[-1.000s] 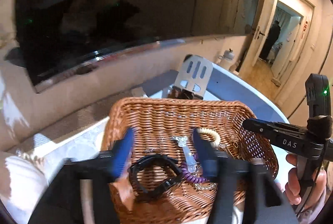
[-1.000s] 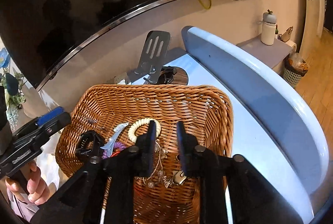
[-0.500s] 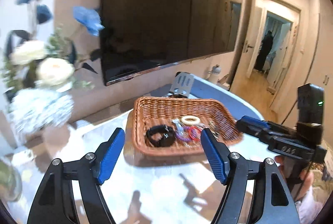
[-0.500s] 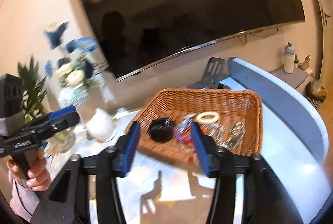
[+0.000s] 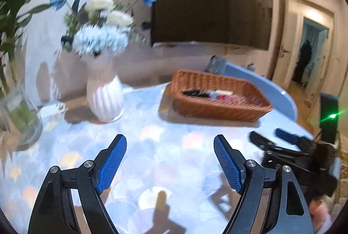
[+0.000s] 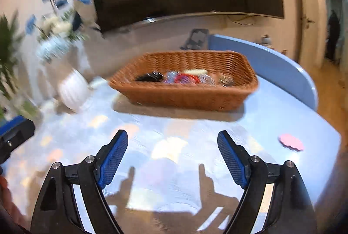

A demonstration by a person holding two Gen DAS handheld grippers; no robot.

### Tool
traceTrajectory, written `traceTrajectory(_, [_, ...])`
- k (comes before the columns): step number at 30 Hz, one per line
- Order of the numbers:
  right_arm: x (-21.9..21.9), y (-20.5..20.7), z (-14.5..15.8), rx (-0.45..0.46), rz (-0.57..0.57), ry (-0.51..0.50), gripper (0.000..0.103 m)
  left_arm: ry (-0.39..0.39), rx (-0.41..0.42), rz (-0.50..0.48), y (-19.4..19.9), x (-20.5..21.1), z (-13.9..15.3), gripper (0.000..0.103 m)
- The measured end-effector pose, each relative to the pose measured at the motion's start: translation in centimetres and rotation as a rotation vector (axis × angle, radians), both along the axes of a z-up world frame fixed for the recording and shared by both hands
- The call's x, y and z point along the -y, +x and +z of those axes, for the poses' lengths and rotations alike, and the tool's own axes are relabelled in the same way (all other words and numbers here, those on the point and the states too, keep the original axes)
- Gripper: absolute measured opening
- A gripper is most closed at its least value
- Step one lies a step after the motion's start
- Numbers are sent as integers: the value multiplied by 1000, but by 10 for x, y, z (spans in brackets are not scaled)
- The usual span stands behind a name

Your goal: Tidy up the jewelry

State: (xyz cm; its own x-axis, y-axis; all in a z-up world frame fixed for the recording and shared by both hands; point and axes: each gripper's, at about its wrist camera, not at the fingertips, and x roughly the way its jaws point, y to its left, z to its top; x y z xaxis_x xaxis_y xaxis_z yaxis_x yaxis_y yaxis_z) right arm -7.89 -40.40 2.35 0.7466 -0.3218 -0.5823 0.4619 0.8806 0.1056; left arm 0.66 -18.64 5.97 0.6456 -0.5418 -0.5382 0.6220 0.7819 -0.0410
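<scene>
A brown wicker basket [image 6: 187,94] stands at the far side of the table and also shows in the left wrist view [image 5: 219,103]. Jewelry lies inside it: a black band [image 6: 150,77], a red ring-shaped piece [image 6: 187,77], a cream bead bracelet [image 6: 194,71] and blurred small pieces. My left gripper [image 5: 169,160] is open and empty, low over the table, well short of the basket. My right gripper [image 6: 173,157] is open and empty, also well short of the basket; it also shows at the right in the left wrist view [image 5: 282,140].
A white ribbed vase [image 5: 105,101] with blue and white flowers stands left of the basket. A glass vase with green stems [image 5: 19,116] is at far left. A pink scalloped coaster [image 6: 291,142] lies near the table's right edge. A dark TV hangs behind.
Both grippers have pulled back from over the basket toward the near side of the table. Both have opened wide. The basket now looks farther away.
</scene>
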Motion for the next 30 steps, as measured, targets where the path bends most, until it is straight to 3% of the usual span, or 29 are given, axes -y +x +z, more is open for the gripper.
traceTrajectory(10, [-6,0,-1,-7,-60,-55,86,70,-41,-14,10,16,-37,83])
traceTrajectory(20, [-5,2,-1,-12,-55,-61,86,123,-47,-48,4,30,-45,83])
traceTrajectory(30, [-7,1,-1,-11,-53,-60,86,106,-57,-48,5,28,-44,83])
